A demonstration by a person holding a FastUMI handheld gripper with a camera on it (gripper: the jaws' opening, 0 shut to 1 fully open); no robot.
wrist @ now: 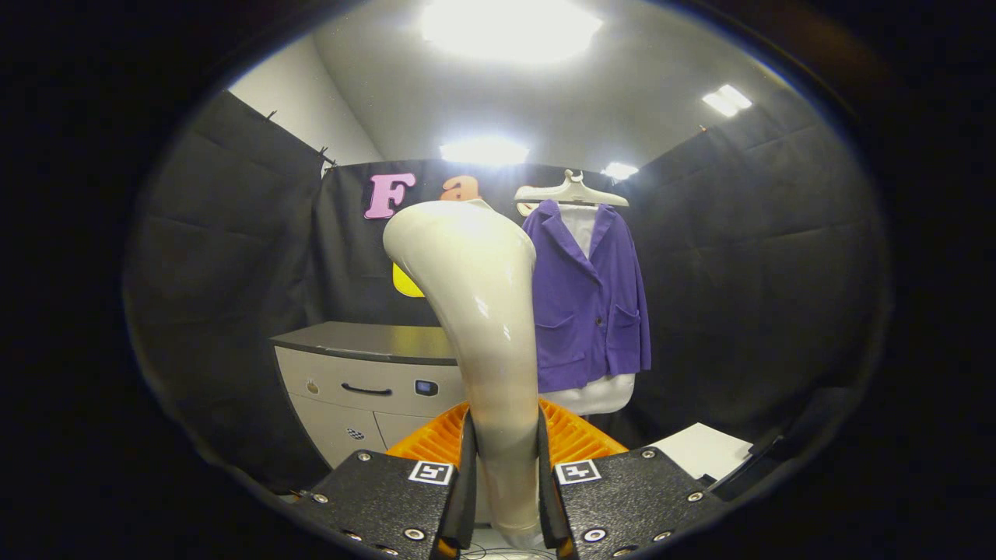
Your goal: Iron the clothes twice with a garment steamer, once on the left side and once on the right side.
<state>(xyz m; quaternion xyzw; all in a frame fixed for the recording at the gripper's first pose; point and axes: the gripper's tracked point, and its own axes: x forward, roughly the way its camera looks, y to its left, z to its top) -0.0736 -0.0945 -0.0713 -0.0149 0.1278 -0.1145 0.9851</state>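
Observation:
A cream garment steamer [482, 311] stands upright between my fingers, its handle pinched by both pads and its head curving up and away to the left. My gripper [504, 474] is shut on that handle. Beyond it, a purple jacket [587, 299] over a white shirt hangs on a pale hanger [570, 192] against the black booth wall, well ahead and slightly right of the steamer's head. The steamer hides the jacket's left edge.
A low cabinet [366, 373] with a dark top, a drawer handle and pale fronts stands ahead on the left. An orange ribbed rack [576, 439] sits just behind the fingers. A white sheet [704, 449] lies low on the right.

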